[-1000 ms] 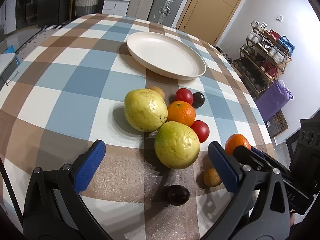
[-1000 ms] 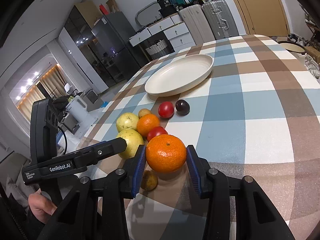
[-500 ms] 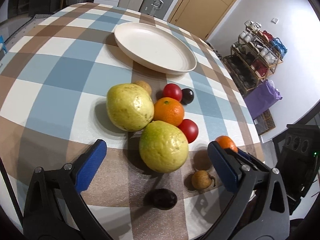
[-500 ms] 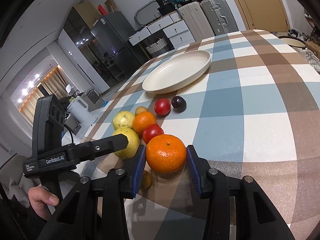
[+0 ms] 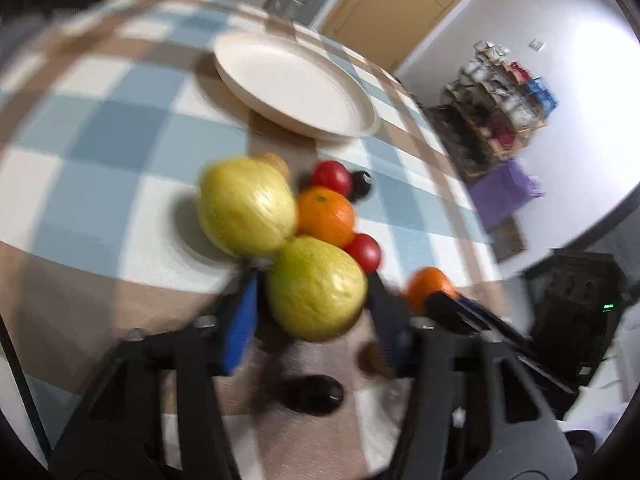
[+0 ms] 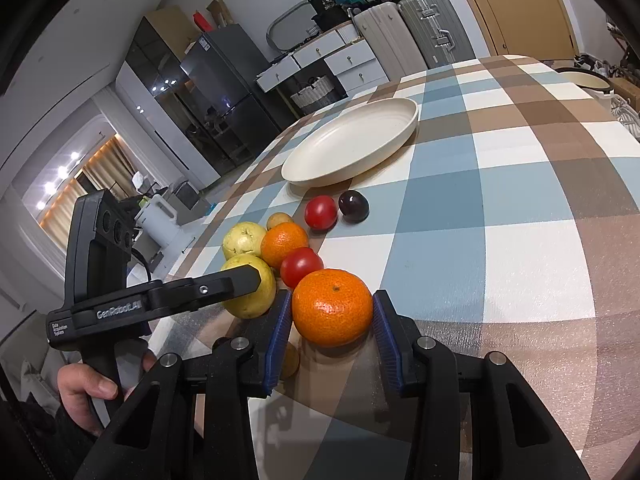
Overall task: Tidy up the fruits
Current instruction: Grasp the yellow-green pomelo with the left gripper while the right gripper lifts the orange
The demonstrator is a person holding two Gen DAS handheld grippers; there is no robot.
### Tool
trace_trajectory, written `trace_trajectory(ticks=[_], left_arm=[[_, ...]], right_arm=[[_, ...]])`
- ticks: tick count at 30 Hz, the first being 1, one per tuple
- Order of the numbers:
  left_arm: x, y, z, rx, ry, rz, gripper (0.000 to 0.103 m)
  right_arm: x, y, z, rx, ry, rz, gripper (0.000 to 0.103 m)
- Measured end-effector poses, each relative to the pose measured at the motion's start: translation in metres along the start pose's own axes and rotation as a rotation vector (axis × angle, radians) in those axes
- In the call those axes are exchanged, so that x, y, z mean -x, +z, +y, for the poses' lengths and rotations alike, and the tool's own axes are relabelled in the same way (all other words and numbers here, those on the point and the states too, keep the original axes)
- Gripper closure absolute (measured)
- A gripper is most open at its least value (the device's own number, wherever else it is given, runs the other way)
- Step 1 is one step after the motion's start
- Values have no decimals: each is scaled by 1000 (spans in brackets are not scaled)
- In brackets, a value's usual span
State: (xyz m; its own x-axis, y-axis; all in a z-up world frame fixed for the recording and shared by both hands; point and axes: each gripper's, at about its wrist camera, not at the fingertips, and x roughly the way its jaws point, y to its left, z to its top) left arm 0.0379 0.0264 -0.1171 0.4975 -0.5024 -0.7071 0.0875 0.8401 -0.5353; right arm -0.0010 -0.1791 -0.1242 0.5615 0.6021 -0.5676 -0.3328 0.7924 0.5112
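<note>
A pile of fruit lies on the checked tablecloth before an empty cream plate [image 5: 296,88] [image 6: 352,148]. My left gripper [image 5: 316,308] has its blue pads closed on the near yellow-green guava [image 5: 316,288] [image 6: 250,292]; the view is motion-blurred. Behind it are a second guava [image 5: 246,206], an orange [image 5: 326,216] and two red tomatoes [image 5: 332,176]. My right gripper [image 6: 332,320] is shut on another orange [image 6: 332,306] [image 5: 428,286], held just above the cloth at the pile's near right.
A dark plum [image 5: 316,394] and a small brown fruit [image 5: 372,358] lie near the left gripper's fingers. Another dark plum [image 6: 354,206] sits by the far tomato [image 6: 320,212]. The table edge falls off to the right; a shoe rack [image 5: 500,100] stands beyond.
My left gripper has moved forward and closed its jaws around the near guava. My right gripper keeps hold of its orange, nearly still.
</note>
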Motion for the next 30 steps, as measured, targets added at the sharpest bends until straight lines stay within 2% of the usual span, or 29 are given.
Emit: trace_trajectory(ticks=[11,18,24,30], left_arm=[[2,-7,-7,-31,-1,1,57],[13,-8,-10,-37,-46,-4,57],[36,3,-12,-27,-94,-29,57],[55,33,-22,-73,-110,-56,57]], right_arm=[[4,2,4,10,-3,-11,62],[6,8,15,47,4,-20,62],[8,20,25,90,33,-43,62],[9,51,34,129,51,-71,62]])
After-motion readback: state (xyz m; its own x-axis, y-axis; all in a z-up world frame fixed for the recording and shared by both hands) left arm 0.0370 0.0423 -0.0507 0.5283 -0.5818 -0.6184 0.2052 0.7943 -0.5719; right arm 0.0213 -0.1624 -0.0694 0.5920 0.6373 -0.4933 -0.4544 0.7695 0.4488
